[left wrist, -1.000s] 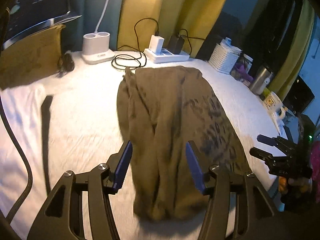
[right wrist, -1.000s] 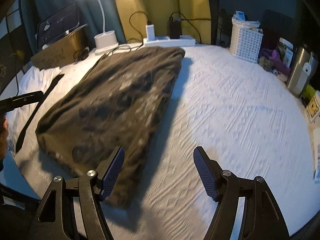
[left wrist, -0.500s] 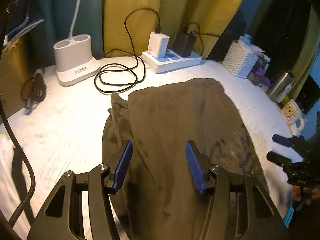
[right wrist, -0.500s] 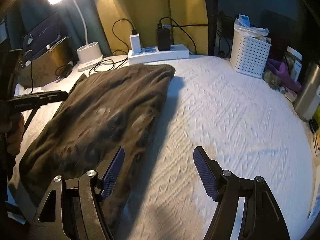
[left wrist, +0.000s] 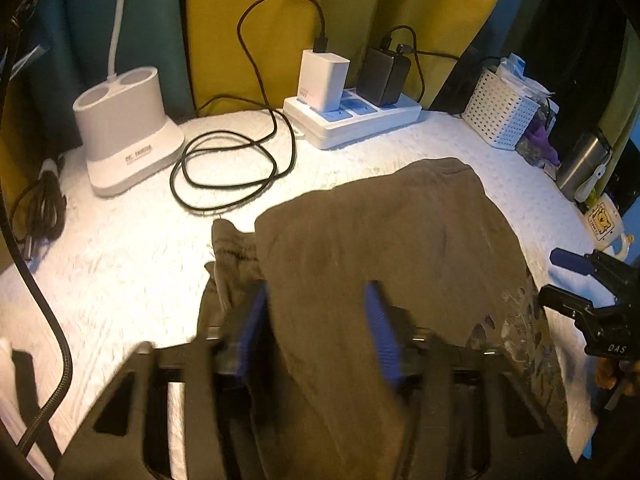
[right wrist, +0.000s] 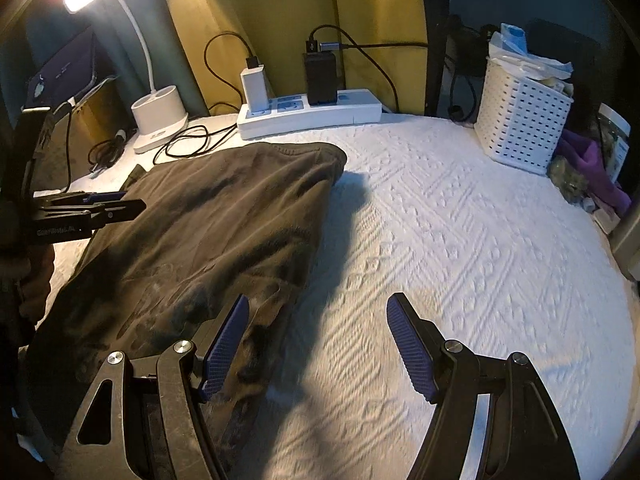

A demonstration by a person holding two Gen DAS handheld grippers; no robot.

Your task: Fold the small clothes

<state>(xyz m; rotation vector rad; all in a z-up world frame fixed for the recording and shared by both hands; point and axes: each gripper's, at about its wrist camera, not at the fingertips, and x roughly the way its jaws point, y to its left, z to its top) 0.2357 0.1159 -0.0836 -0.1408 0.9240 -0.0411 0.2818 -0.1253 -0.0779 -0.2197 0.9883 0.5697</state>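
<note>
Olive-brown soft cotton garment (left wrist: 384, 248) lies part-folded on the white textured worktop (right wrist: 460, 232). Your left gripper (left wrist: 316, 332) is closing over its cloth, nothing pinched yet; your right gripper (right wrist: 316, 340) stands wide, empty, beside its edge. Judged step: grasping for the next fold. Only the right view shows the lit lamp.
</note>
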